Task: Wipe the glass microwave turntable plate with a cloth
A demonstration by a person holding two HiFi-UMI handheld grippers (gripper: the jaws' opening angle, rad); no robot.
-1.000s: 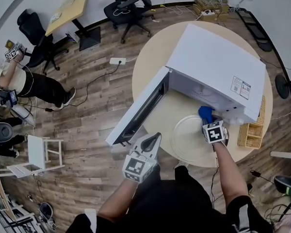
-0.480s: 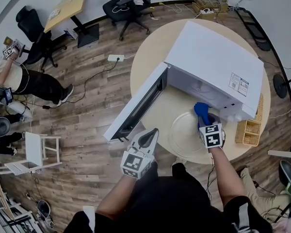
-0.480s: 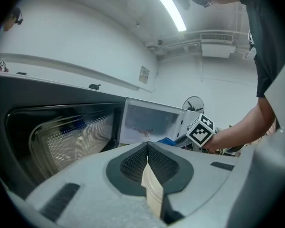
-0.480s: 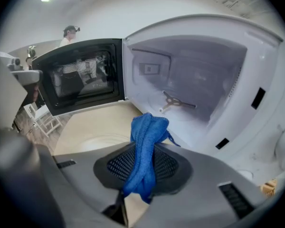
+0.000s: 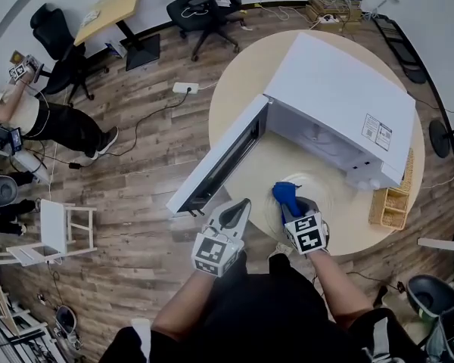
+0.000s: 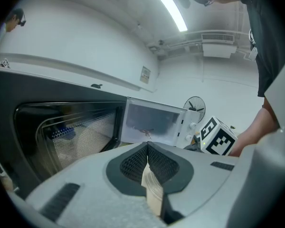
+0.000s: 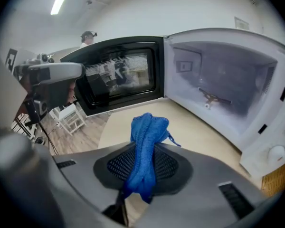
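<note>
The glass turntable plate (image 5: pixel 329 195) lies flat on the round wooden table (image 5: pixel 238 89), in front of the open white microwave (image 5: pixel 340 97). Over the plate's near left part my right gripper (image 5: pixel 291 203) is shut on a blue cloth (image 5: pixel 286 193). In the right gripper view the cloth (image 7: pixel 148 132) bunches up between the jaws of that gripper (image 7: pixel 145 148), facing the empty microwave cavity (image 7: pixel 223 89). My left gripper (image 5: pixel 234 216) is shut and holds nothing, off the table's edge beside the microwave door (image 5: pixel 219 165). From the left gripper (image 6: pixel 147 146) I see the door's mesh window (image 6: pixel 61 132).
A wicker basket (image 5: pixel 390 206) stands at the table's right edge. The open door juts out past the table on the left. On the wood floor are office chairs (image 5: pixel 204 6), a white stool (image 5: pixel 57 233), a power strip (image 5: pixel 184 88) and a person (image 5: pixel 38 123) at the far left.
My right gripper has carried the blue cloth leftward and nearer, from the plate's right side by the microwave front to its near left part. The left gripper has barely moved.
</note>
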